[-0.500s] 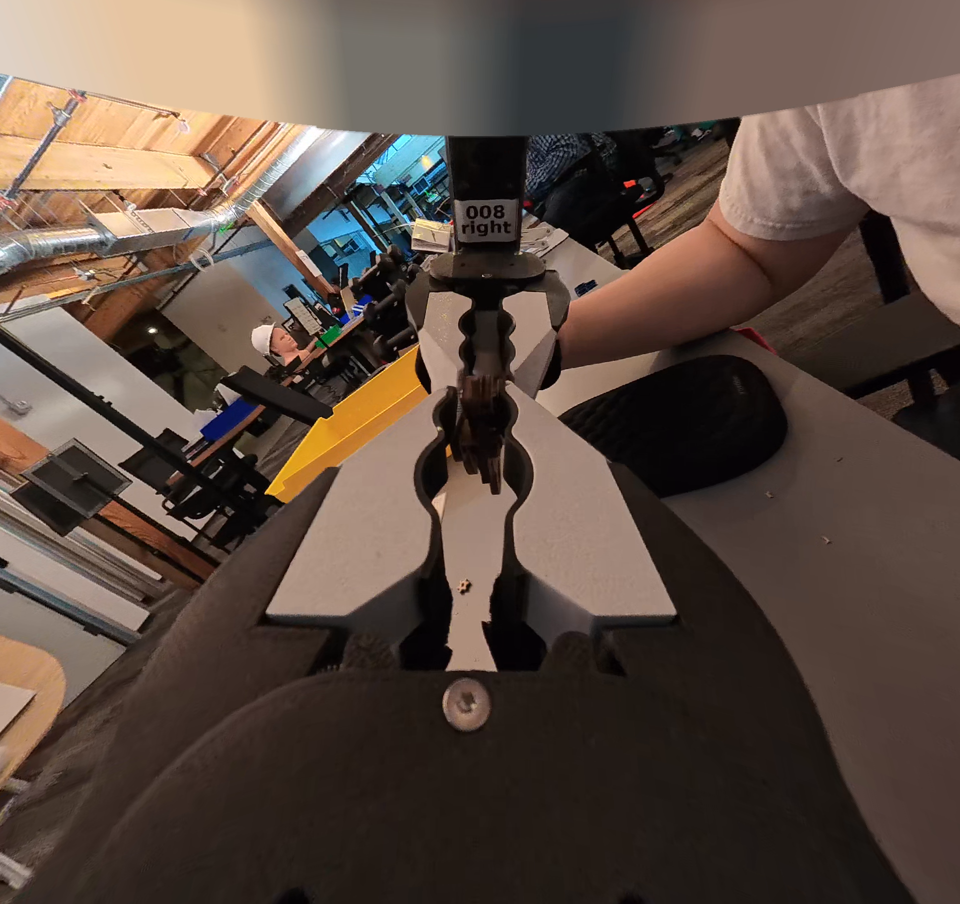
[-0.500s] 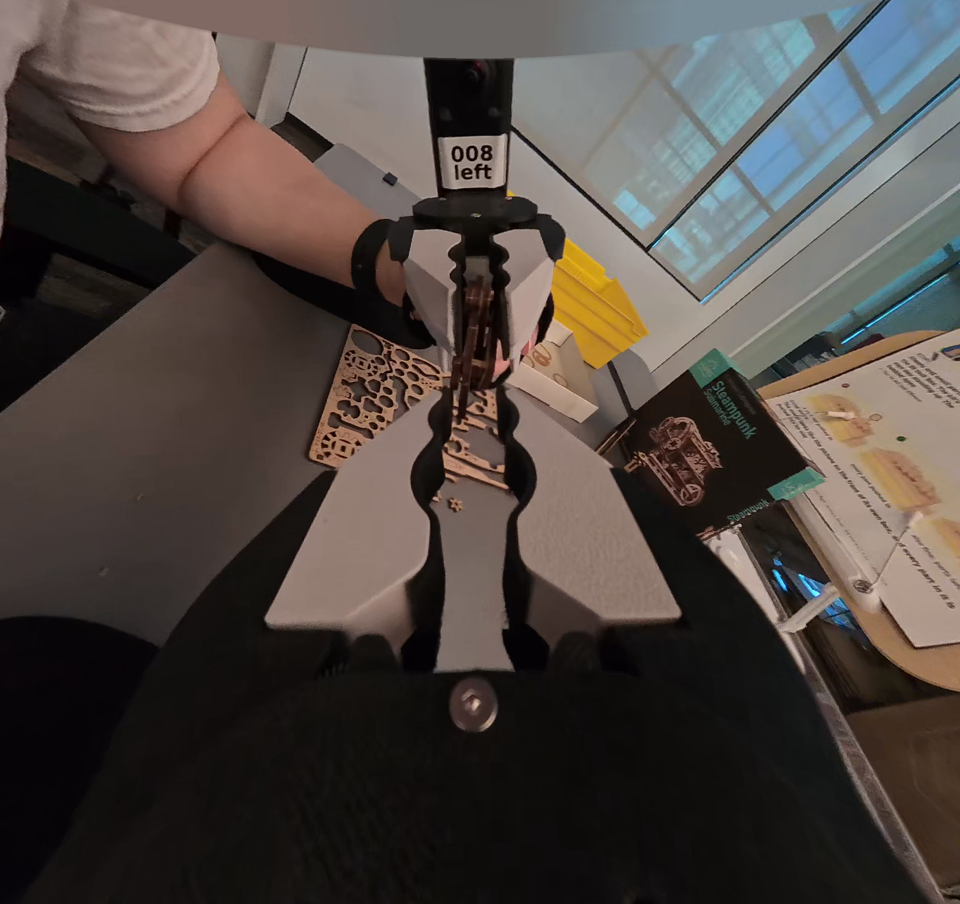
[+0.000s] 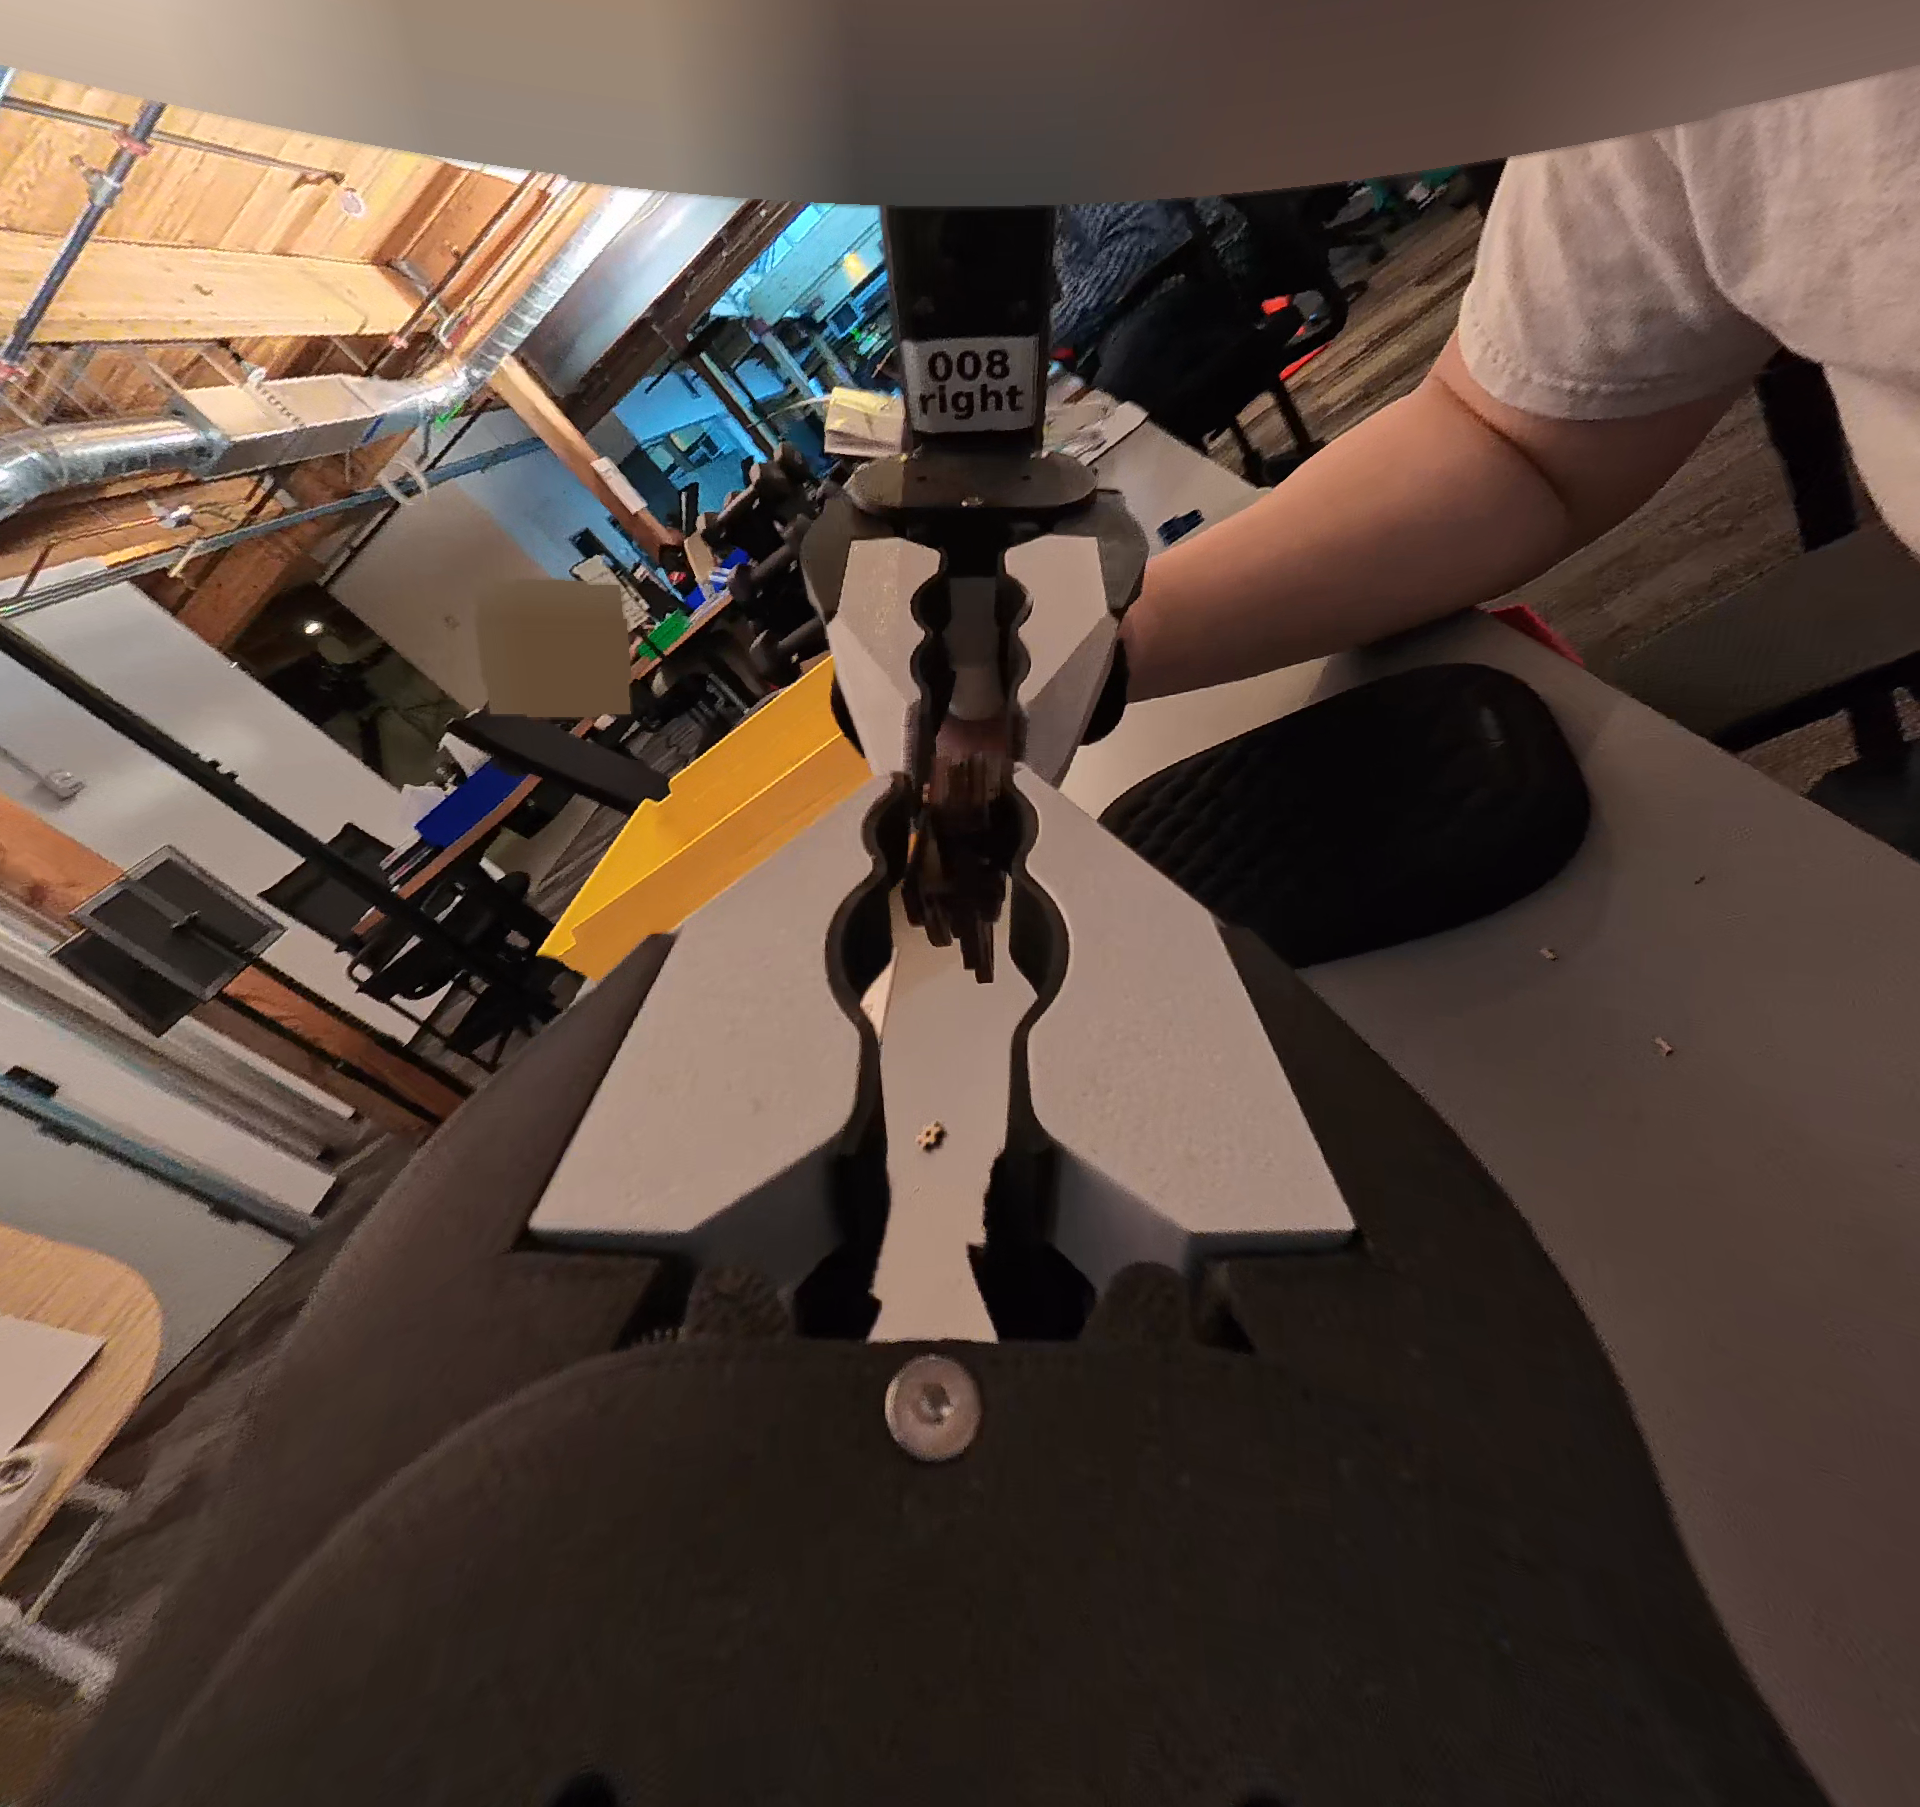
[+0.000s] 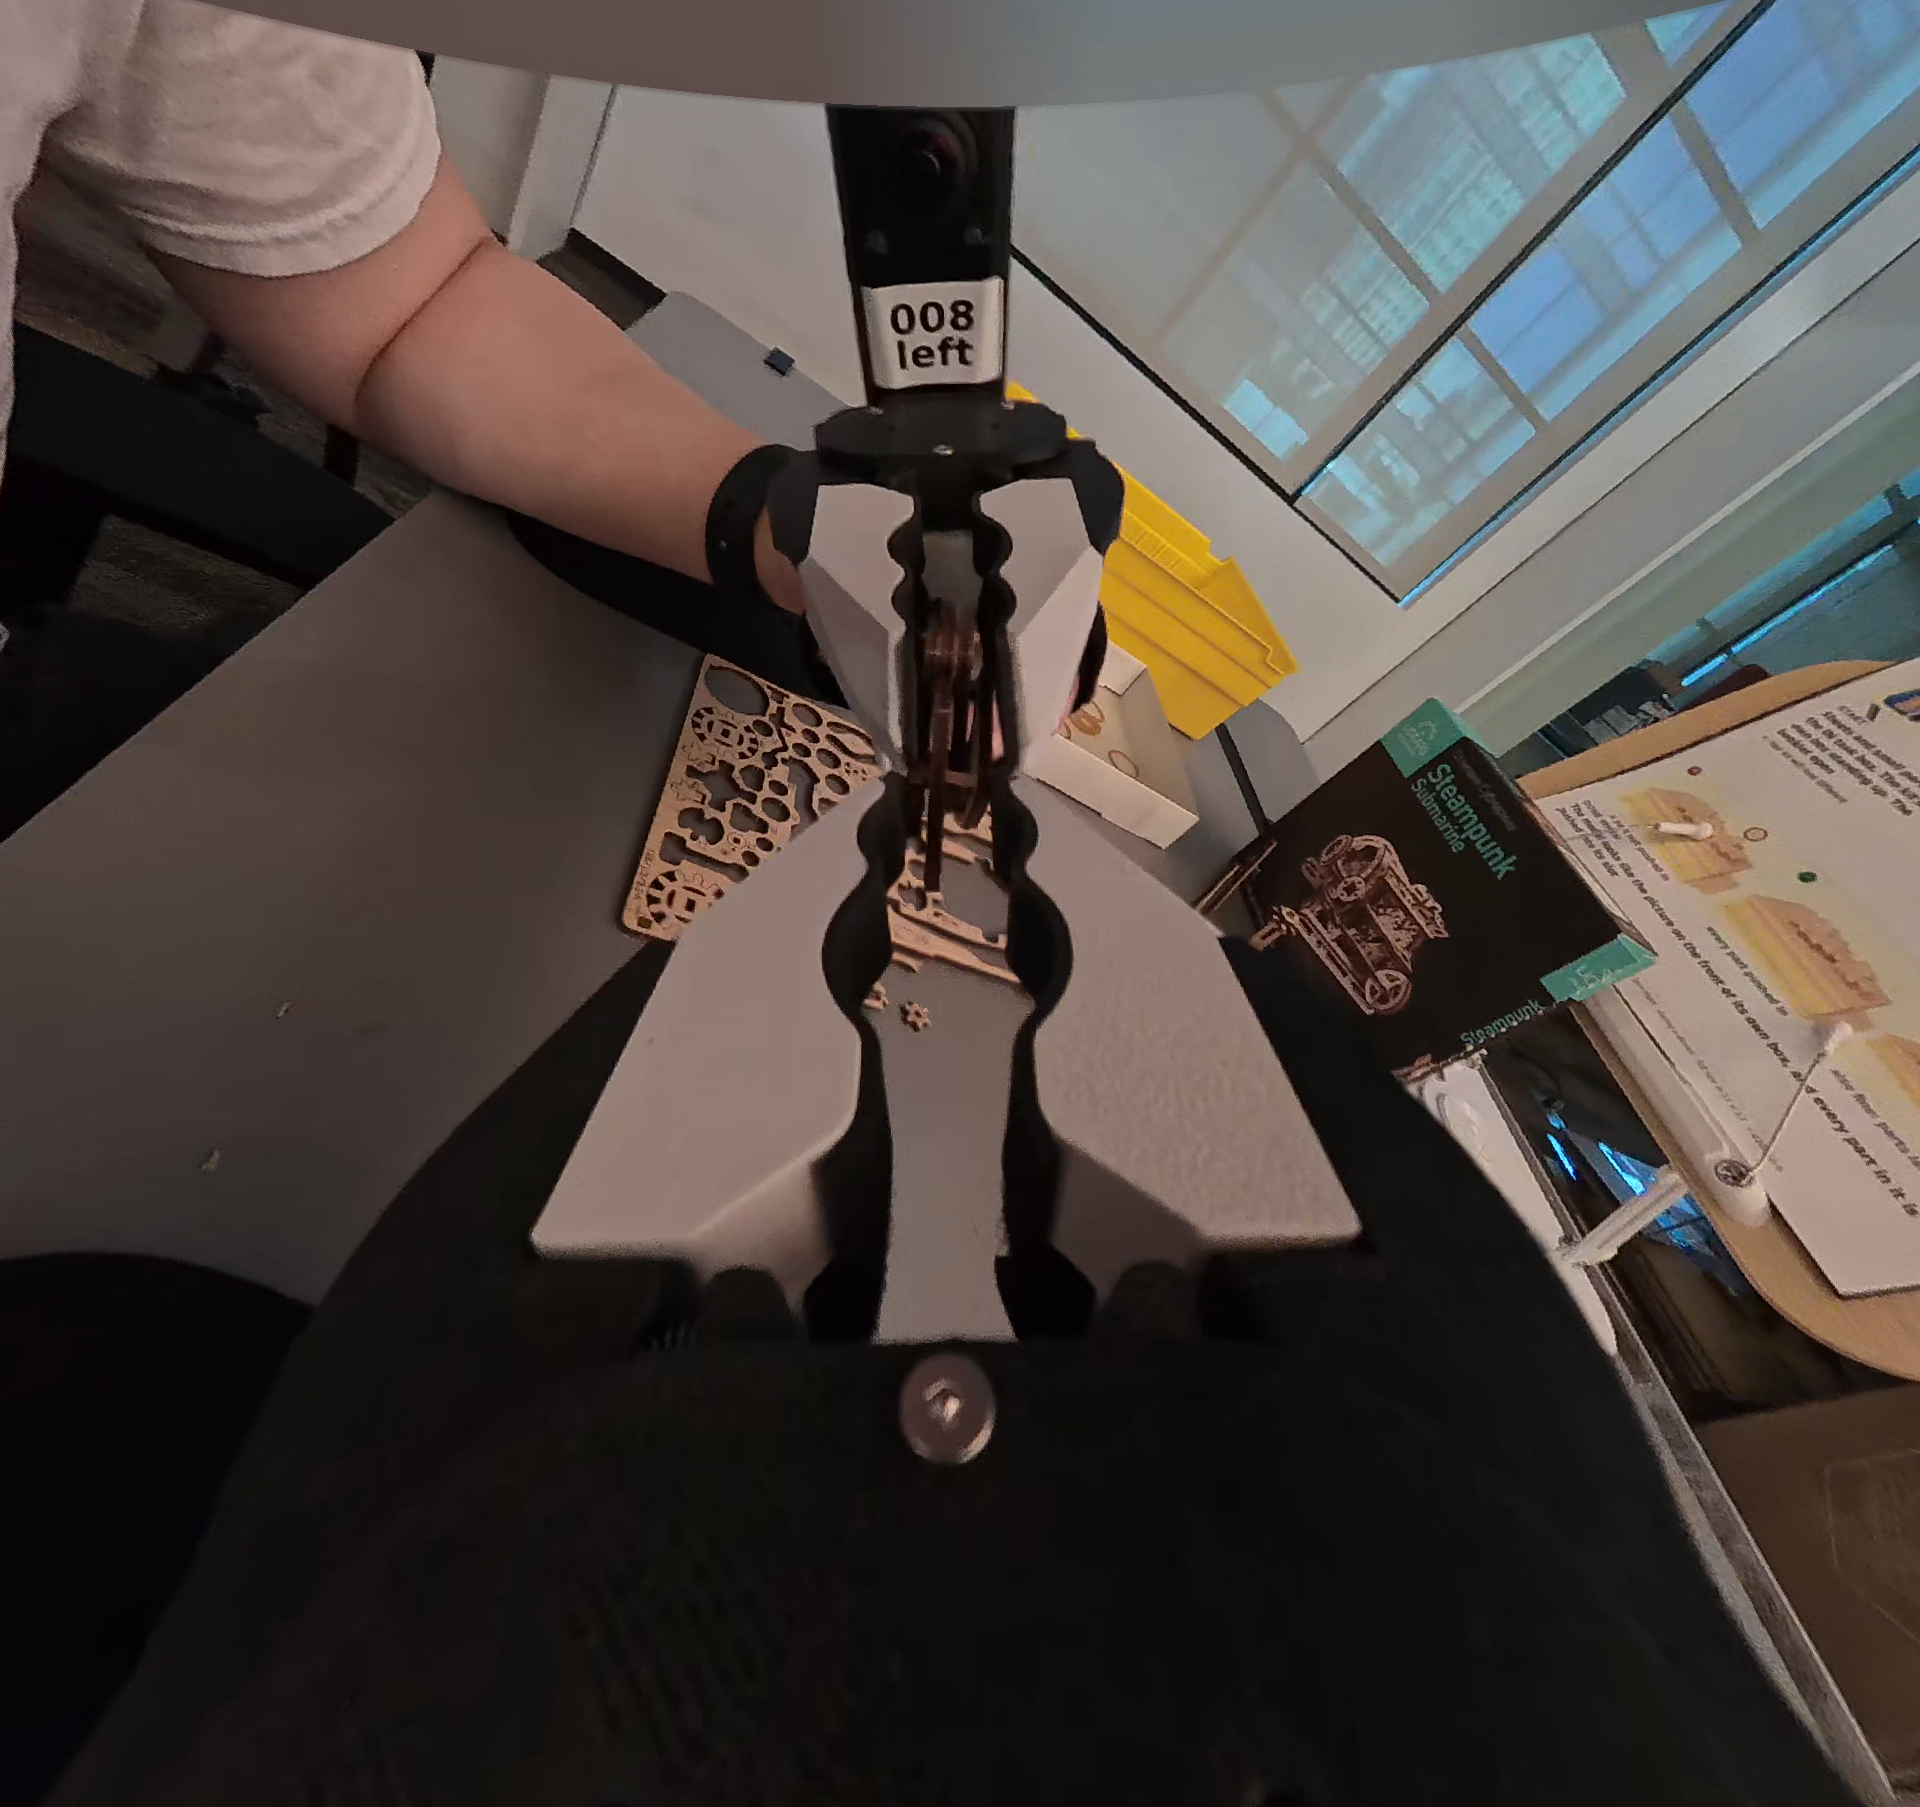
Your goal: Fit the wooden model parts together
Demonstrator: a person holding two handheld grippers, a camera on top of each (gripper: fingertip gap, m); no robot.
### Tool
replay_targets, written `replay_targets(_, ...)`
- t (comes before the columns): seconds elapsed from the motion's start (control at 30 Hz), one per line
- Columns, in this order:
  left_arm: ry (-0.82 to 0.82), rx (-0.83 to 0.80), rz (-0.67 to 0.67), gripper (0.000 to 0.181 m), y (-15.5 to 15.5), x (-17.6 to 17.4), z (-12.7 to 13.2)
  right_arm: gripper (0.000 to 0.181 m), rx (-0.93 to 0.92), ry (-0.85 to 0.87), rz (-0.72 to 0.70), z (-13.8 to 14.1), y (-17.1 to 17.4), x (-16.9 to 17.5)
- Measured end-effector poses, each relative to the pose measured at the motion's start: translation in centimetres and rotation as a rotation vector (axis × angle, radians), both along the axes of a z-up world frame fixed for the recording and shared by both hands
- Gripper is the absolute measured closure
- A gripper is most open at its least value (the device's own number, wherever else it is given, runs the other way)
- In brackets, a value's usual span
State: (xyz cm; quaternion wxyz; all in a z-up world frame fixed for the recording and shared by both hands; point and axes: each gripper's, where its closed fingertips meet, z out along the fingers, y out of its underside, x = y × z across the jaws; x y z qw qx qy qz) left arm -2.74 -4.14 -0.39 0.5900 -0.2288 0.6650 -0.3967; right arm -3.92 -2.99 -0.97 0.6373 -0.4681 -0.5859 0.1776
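We hold the dark, thin laser-cut wooden model assembly [image 3: 961, 853] above the grey desk [image 3: 1558, 1082], left tool [image 3: 951, 848] and right tool [image 4: 951, 822] both pinching it; light, brittle, best gripped by flat faces.

Left gripper [image 3: 951, 827] and right gripper [image 4: 945, 827] tip to tip, fingers nearly closed, forearms bare

Dim indoor light, bluish daylight from windows [image 4: 1558, 323] at two o'clock, fisheye-bent edges, blurred band at twelve.
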Motion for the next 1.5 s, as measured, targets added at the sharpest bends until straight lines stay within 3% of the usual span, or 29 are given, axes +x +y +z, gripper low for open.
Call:
replay_targets(0.1, 0.021, 0.004, 0.035, 0.159, 0.5, 0.0, -0.1, 0.168, -0.008, 0.001, -0.009, 0.0, 0.1, 0.0)
replay_targets(0.47, 0.105, 0.052, 0.035, 0.167, 0.4, -0.3, -1.2, 0.168, 0.023, -0.043, -0.014, -0.6, 0.1, 0.0)
replay_targets(0.67, 0.206, -0.056, -0.003, 0.167, 0.2, -0.3, -1.8, 0.168, -0.041, -0.068, 0.024, -1.3, -0.3, 0.0)
replay_targets(1.03, 0.253, -0.265, -0.027, 0.168, 1.0, 0.0, -0.8, 0.169, -0.247, 0.054, 0.027, -0.4, 0.5, 0.2)
replay_targets(1.5, 0.376, -0.336, -0.065, 0.169, 0.6, 0.0, -2.0, 0.170, -0.370, 0.052, 0.125, -1.7, 0.1, 0.2)
